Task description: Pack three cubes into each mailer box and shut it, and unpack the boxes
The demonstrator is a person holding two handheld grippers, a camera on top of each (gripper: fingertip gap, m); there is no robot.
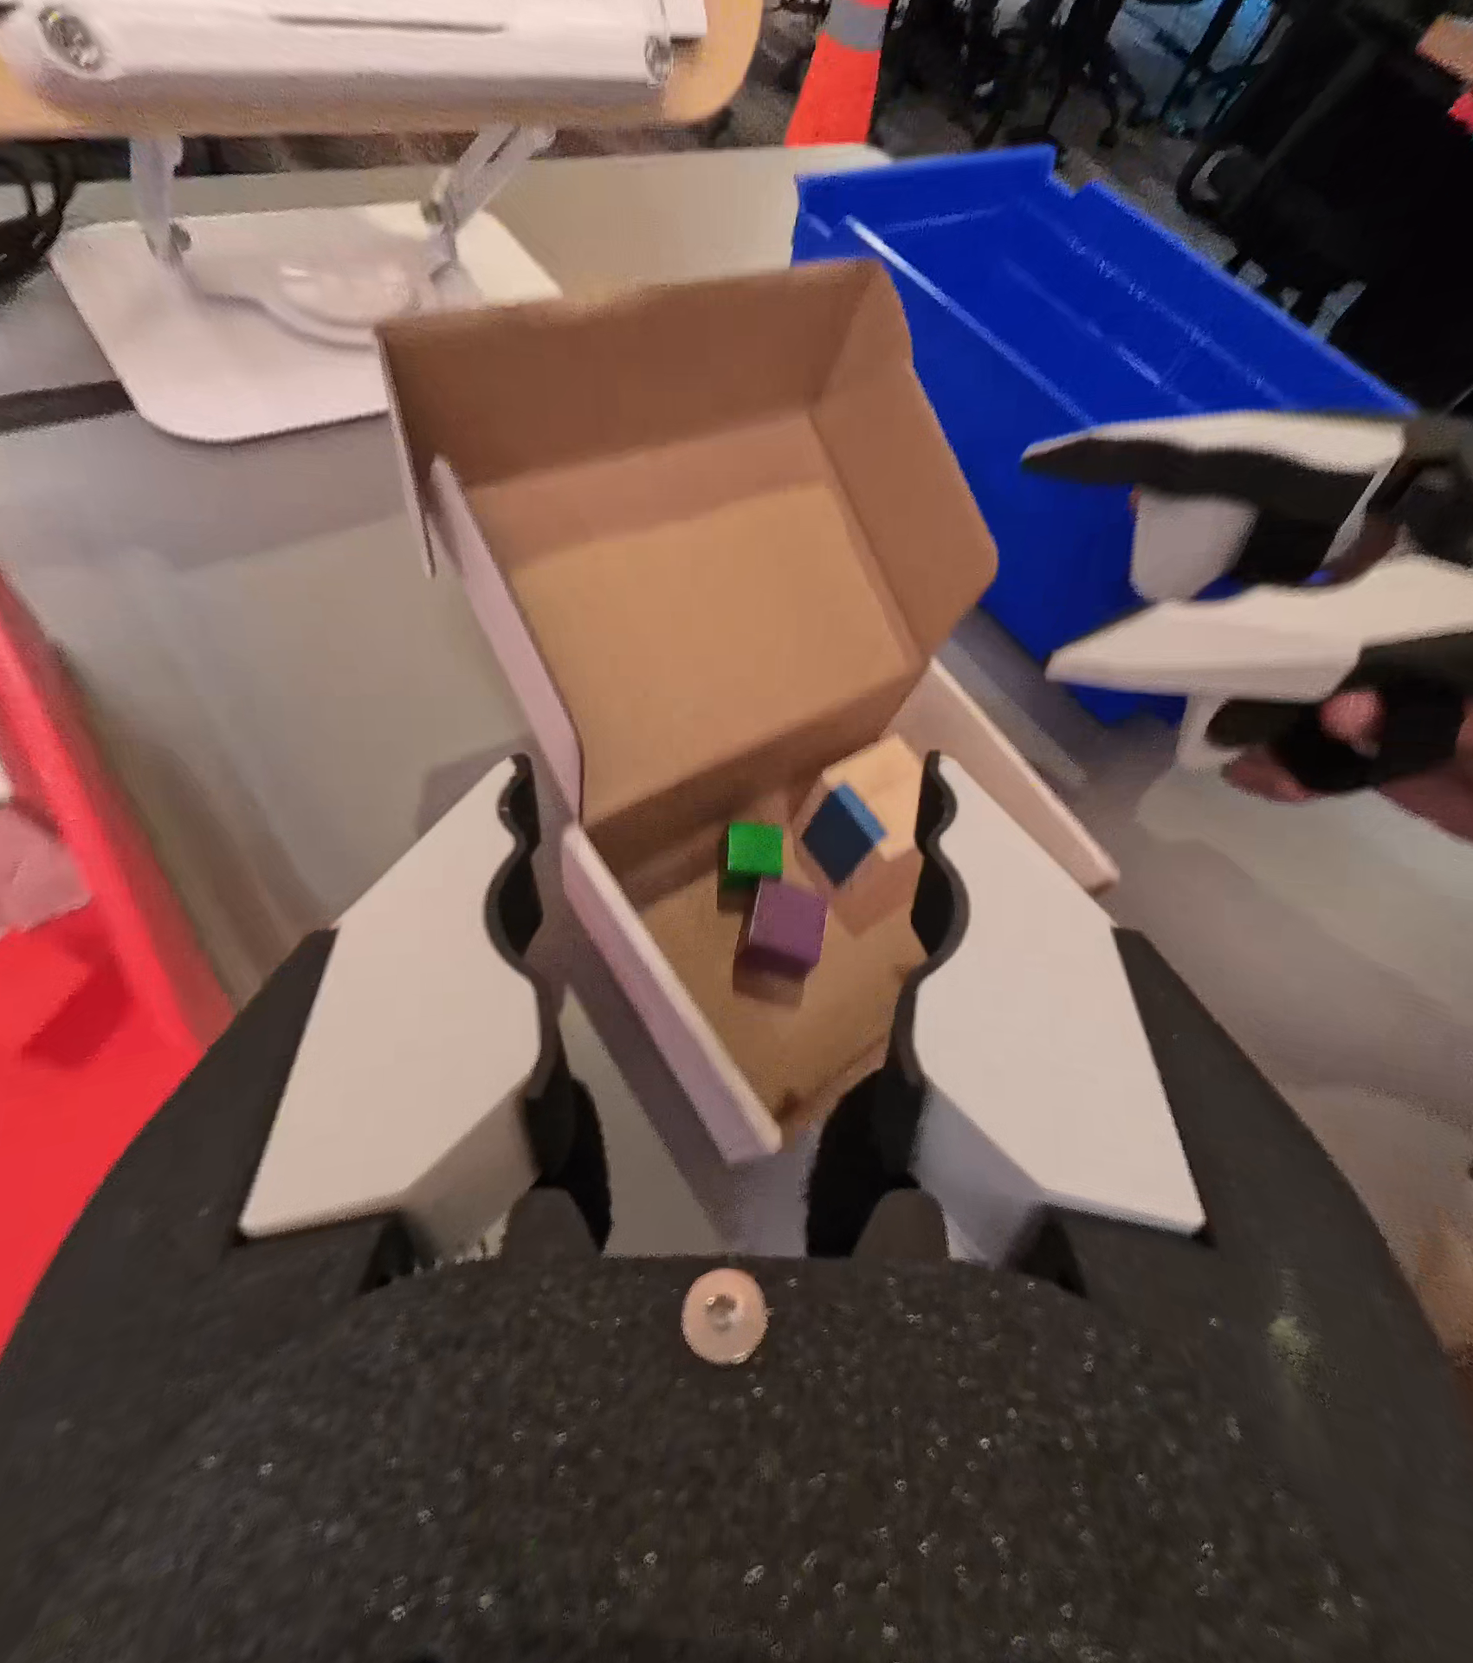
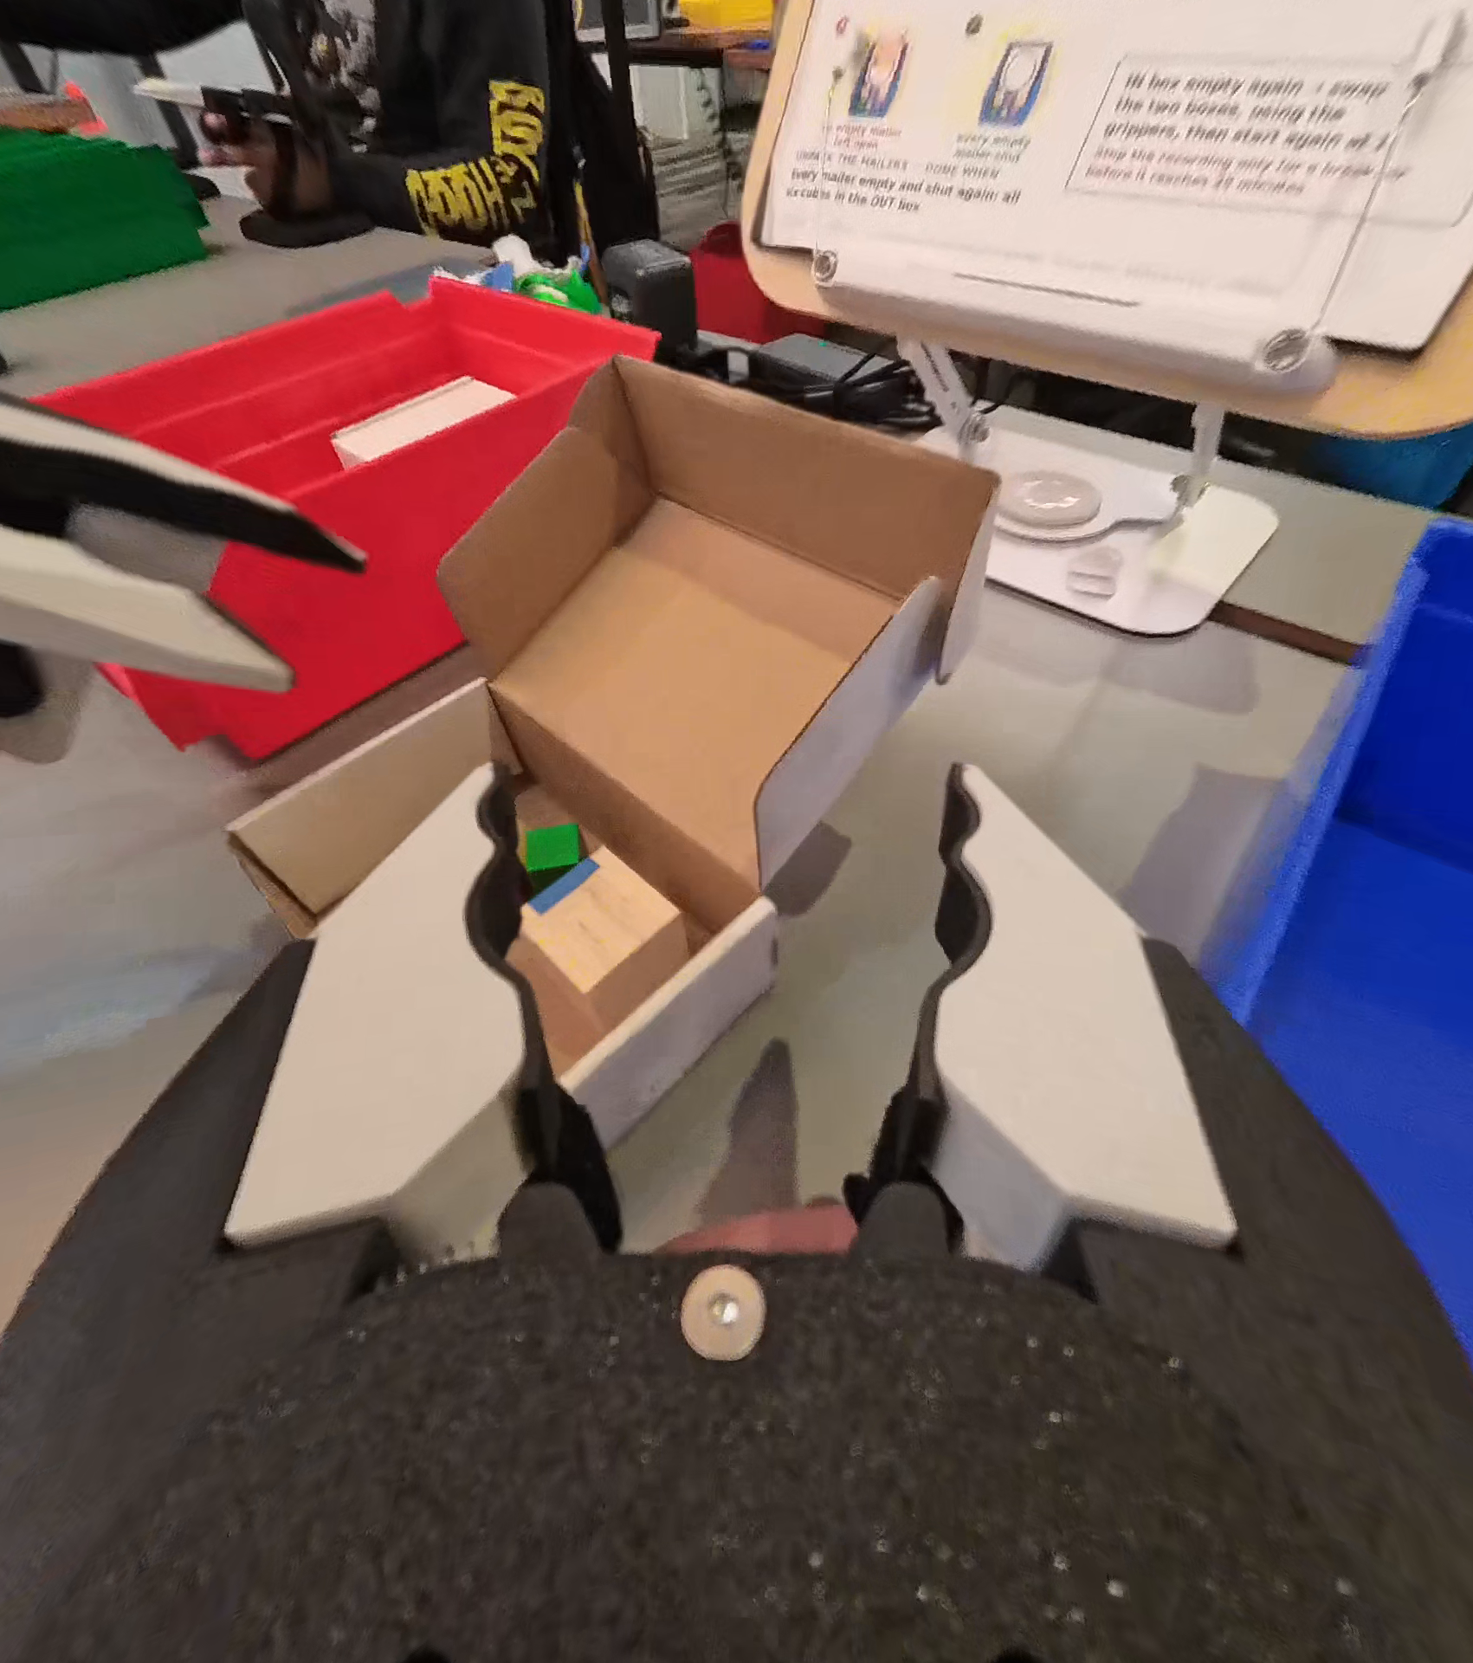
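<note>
An open cardboard mailer box [image 1: 665, 976] stands on the grey table with its lid [image 1: 696, 612] raised. Inside lie a green cube [image 1: 753, 849], a blue cube [image 1: 843, 832], a purple cube [image 1: 785, 927] and a plain wooden cube [image 2: 602, 931]. My left gripper [image 1: 725, 783] is open and empty, and its fingers frame the near end of the box. My right gripper [image 2: 725, 781] is open and empty over the box's [image 2: 678, 1017] other side. It shows at the right of the left wrist view [image 1: 1043, 567]. The left gripper [image 2: 323, 621] shows at the left of the right wrist view.
A red bin [image 2: 310, 540] left of the box holds a shut white mailer box [image 2: 418, 423]. A blue bin [image 2: 1434, 900] stands on the right. A white stand [image 2: 1119, 540] with an instruction sheet is behind the box. A person [image 2: 409, 135] is at a far table. The plain wooden cube [image 2: 602, 931] sits 7 centimetres or so from the ends of my right fingers.
</note>
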